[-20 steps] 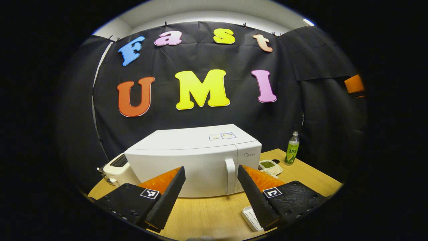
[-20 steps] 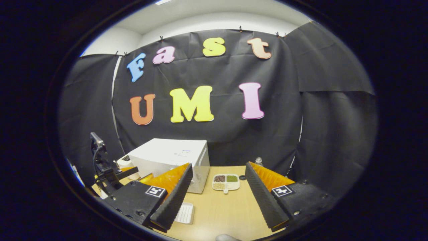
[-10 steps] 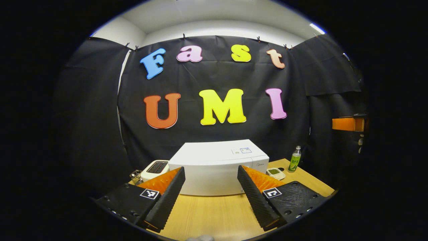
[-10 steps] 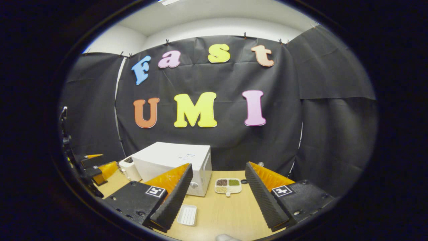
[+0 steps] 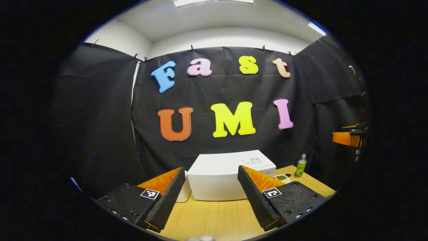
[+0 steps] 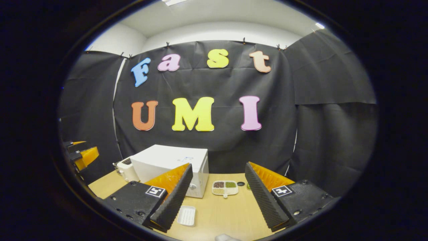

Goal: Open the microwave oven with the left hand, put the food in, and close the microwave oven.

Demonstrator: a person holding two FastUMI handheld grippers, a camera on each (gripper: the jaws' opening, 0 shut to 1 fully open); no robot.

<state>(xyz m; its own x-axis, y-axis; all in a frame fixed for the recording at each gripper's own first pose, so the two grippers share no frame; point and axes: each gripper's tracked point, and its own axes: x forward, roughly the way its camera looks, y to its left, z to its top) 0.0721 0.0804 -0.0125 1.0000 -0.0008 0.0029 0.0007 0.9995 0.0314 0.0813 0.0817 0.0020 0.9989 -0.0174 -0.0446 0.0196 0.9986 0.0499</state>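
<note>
The left gripper (image 5: 211,195) hangs above the wooden table (image 5: 214,214) with its jaws wide apart and nothing between them. Dead ahead at 12 o'clock stands the white microwave oven (image 5: 222,174), its door closed. At 2 o'clock a green bottle (image 5: 301,166) stands near the table's back edge. The right gripper (image 6: 217,197) also has its jaws apart and empty. Between its fingers, at 12 o'clock, lies a divided food tray (image 6: 225,188), just right of the microwave; a small white tray (image 6: 186,215), possibly empty, lies at 7 o'clock
</note>
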